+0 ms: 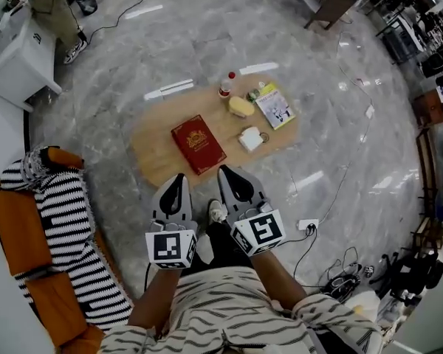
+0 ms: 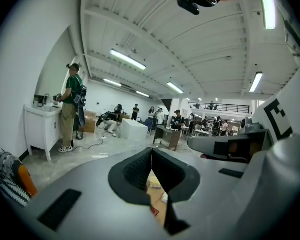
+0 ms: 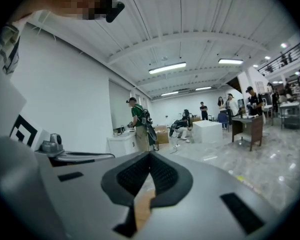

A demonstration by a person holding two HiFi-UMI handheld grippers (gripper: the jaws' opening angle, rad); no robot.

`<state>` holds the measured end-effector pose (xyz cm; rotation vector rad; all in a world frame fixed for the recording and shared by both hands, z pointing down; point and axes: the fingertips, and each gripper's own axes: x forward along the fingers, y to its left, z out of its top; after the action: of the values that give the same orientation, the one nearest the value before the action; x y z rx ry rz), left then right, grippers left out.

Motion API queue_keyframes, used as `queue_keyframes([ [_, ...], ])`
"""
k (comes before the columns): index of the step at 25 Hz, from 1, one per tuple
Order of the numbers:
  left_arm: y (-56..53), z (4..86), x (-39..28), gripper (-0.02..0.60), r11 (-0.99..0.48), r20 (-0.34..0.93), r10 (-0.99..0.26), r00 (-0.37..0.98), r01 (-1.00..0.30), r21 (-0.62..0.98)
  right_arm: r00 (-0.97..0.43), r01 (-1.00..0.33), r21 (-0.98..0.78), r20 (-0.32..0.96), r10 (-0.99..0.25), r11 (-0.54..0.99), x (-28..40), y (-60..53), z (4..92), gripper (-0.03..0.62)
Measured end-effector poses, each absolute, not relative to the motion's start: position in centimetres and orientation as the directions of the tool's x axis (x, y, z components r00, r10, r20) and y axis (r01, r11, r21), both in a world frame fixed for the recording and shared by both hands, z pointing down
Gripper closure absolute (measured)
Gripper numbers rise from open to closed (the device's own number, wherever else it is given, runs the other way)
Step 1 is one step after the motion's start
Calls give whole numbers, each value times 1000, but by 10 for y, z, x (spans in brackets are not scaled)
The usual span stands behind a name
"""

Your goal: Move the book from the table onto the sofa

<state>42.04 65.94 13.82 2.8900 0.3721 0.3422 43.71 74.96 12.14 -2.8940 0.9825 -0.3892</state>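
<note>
- Left gripper (image 1: 178, 179): jaws together, nothing between them.
- Right gripper (image 1: 227, 174): jaws together, nothing held.
- Red book (image 1: 198, 144): lies flat on the wooden desk (image 1: 151, 153), just ahead of both pairs of jaws and touching neither.
- Sofa (image 1: 18, 220): orange with a striped cover, left of the left jaws, well apart from the book.

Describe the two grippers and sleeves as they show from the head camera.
The left gripper and the right gripper both have pale grey, wedge-shaped bodies with black ribbed pads tapering to a point. Each carries a white cube printed with black square markers. The person wears a dark-and-cream striped top whose sleeves leave the forearms bare.
</note>
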Motion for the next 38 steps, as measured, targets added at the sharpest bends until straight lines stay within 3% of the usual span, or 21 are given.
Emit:
queue_keyframes([
  [15, 690, 284, 439, 574, -951, 445, 201, 872, 65, 303, 630, -590, -274, 433, -645, -760, 467, 788, 286, 580],
  [30, 689, 401, 462, 572, -909, 542, 207, 815, -45, 415, 586, -515, -331, 537, -607, -791, 505, 803, 397, 577],
  [33, 686, 422, 466, 537, -886, 556, 214, 803, -79, 456, 575, -500, -343, 556, -601, -795, 512, 799, 415, 526],
  [38, 680, 453, 475, 511, -865, 578, 214, 787, -123, 487, 553, -481, -353, 588, -590, -802, 522, 794, 447, 508],
])
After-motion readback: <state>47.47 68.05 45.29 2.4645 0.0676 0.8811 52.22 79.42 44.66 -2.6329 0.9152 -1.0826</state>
